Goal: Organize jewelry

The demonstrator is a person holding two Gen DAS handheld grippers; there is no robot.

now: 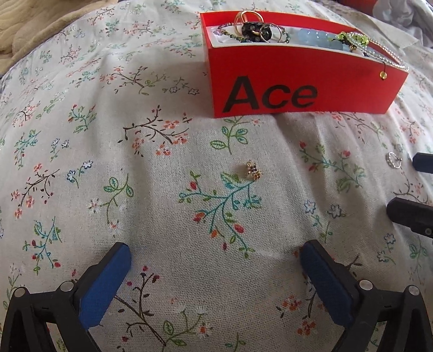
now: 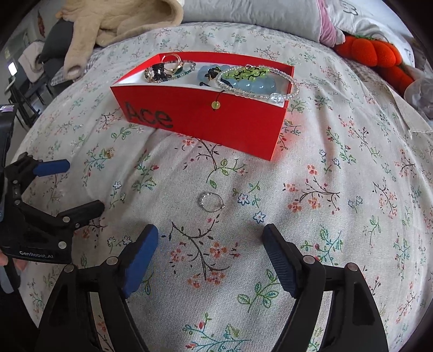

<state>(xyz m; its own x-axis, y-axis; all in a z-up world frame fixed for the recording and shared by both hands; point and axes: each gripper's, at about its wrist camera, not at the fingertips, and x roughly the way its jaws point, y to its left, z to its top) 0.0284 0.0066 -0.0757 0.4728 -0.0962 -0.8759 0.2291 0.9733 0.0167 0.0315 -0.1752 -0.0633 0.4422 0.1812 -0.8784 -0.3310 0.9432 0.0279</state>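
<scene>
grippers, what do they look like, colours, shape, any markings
Both are alike. The left gripper and the right gripper each have two black plastic fingers built from triangular linkages with round silver pivot pins, tipped with blue ribbed pads. The right wrist view shows white GenRobot.AI lettering on the left gripper's black body. No cables or sleeves are clearly visible.

The bedsheet (image 2: 311, 243) is a matt woven cotton-like cloth, its coarse weave plainly visible, printed with small flowers. The red box (image 2: 205, 121) looks like smooth card — matt outside, white inside. In it lie glossy translucent blue beads (image 2: 254, 85), clear glassy beads and shiny gold-coloured metal rings (image 1: 247, 16). On the sheet, a silver ring (image 2: 211, 202) glints like polished metal; the small gold earring (image 1: 253, 172) sparkles. Gripper pads (image 2: 140, 254) are ribbed blue rubber on matt black plastic arms. A beige blanket (image 2: 121, 19) looks fleecy.
</scene>
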